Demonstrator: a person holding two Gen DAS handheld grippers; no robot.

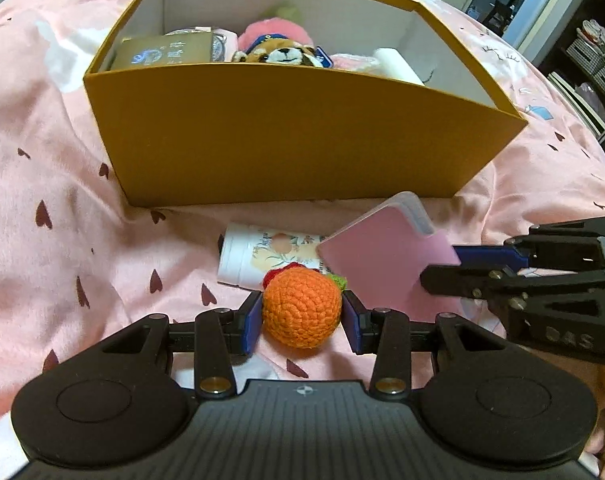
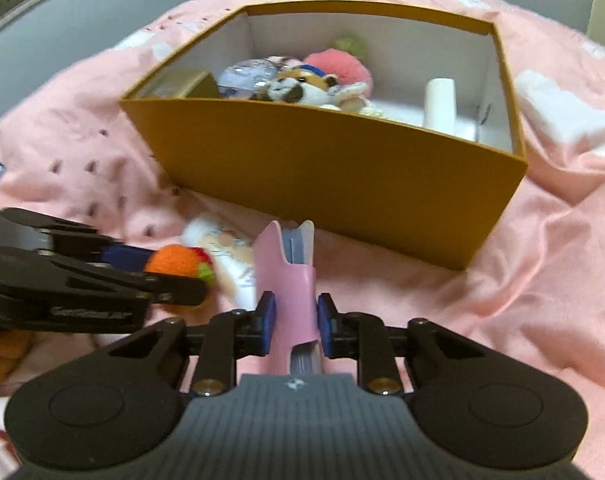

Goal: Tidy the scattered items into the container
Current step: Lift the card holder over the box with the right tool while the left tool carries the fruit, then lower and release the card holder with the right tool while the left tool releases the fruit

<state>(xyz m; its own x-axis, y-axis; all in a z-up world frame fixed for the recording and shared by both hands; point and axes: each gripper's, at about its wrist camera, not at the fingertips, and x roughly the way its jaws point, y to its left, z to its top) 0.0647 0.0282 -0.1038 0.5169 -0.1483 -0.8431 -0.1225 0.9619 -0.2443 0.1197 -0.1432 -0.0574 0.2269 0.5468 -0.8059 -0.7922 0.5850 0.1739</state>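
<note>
Left wrist view: left gripper (image 1: 301,316) has its jaws pinching the crocheted orange ball (image 1: 301,309), blue pads touching both sides, ball just above the pink bedspread (image 1: 62,208). At 12 o'clock from the ball lies a white tube with peach print (image 1: 258,254) on its side, touching the ball's red-and-green trim, near the front wall of the orange box (image 1: 286,132). At 3 o'clock the right gripper (image 1: 454,268) comes in from the side, jaws clamped on the lower edge of a pink card case (image 1: 382,256), tilted, its top corner close to the box front but apart from it. Inside the box: a red panda plush (image 1: 286,54) at center, pink fluffy toy (image 1: 274,32) behind it, gold booklet-like pack (image 1: 166,52) at 9 o'clock, white cylinder (image 1: 394,64) at 3 o'clock lying against the wall. Right wrist view: right gripper (image 2: 295,322) jaws pressed on the pink card case (image 2: 288,292), held edge-up, grey inner layers showing at the open top. Left gripper (image 2: 170,276) sits at 9 o'clock with the orange ball (image 2: 174,260) in its jaws, white tube (image 2: 230,256) between the two tools on the bedspread (image 2: 542,280). Orange box (image 2: 342,176) at 12 o'clock, same plush (image 2: 302,86) and white cylinder (image 2: 440,102) inside. Image blurred at left side.
</note>
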